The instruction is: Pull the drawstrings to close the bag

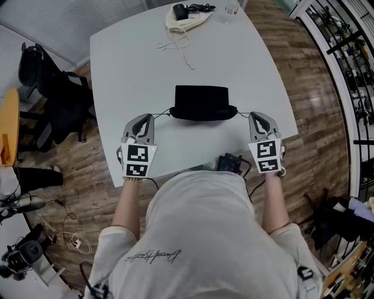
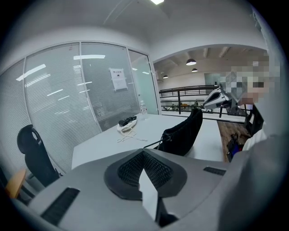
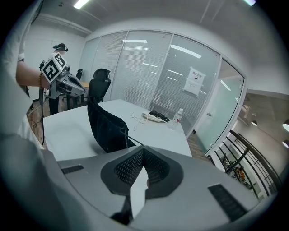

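A black drawstring bag (image 1: 201, 104) stands at the middle of the white table (image 1: 134, 64), its near edge bunched together. A thin black drawstring runs out of each side of the bag. My left gripper (image 1: 150, 117) is shut on the left drawstring (image 1: 162, 114), just left of the bag. On the other side, my right gripper (image 1: 254, 115) is shut on the right drawstring (image 1: 243, 114). In the left gripper view the bag (image 2: 183, 132) is ahead and the cord reaches the closed jaws (image 2: 144, 151). The right gripper view shows the bag (image 3: 106, 126) and cord leading to its shut jaws (image 3: 144, 148).
A cream pouch (image 1: 186, 21) with a loose cord and a black item on it lies at the table's far edge, beside a water bottle (image 1: 231, 8). A black chair (image 1: 47, 79) stands left of the table. A dark device (image 1: 230, 163) sits at the near edge.
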